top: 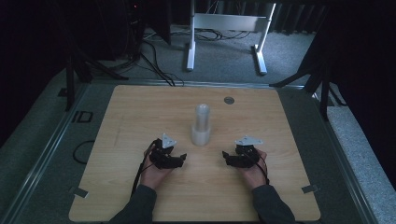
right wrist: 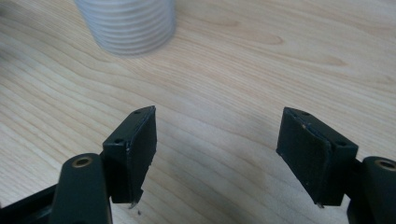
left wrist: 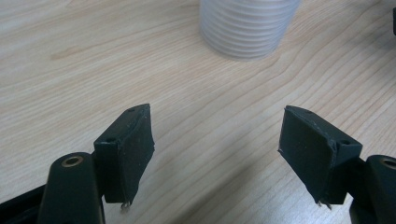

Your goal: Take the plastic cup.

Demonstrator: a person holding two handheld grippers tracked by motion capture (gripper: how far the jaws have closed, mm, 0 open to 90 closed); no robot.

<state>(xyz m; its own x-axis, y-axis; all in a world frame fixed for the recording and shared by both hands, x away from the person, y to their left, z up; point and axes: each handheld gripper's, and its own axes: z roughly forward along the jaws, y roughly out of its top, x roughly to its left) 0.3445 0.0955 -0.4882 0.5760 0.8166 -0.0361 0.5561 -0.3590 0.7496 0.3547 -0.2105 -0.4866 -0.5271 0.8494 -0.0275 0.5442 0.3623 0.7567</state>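
The white ribbed cylinder (top: 201, 125) stands upright near the middle of your counter (top: 140, 107), a narrower tube rising from a wider base. It sits between your two grippers and a little ahead of them, touching neither. Your left gripper (top: 181, 157) rests on the counter just left of it, jaws parted with only bare wood between them; in the left gripper view the cylinder's base (left wrist: 249, 25) stands ahead, to the right. Your right gripper (top: 226, 156) lies just right of it, jaws wide apart and holding nothing; its own view has the base (right wrist: 126, 23) ahead, to the left. A small grey disc (top: 229, 100) lies near the far edge.
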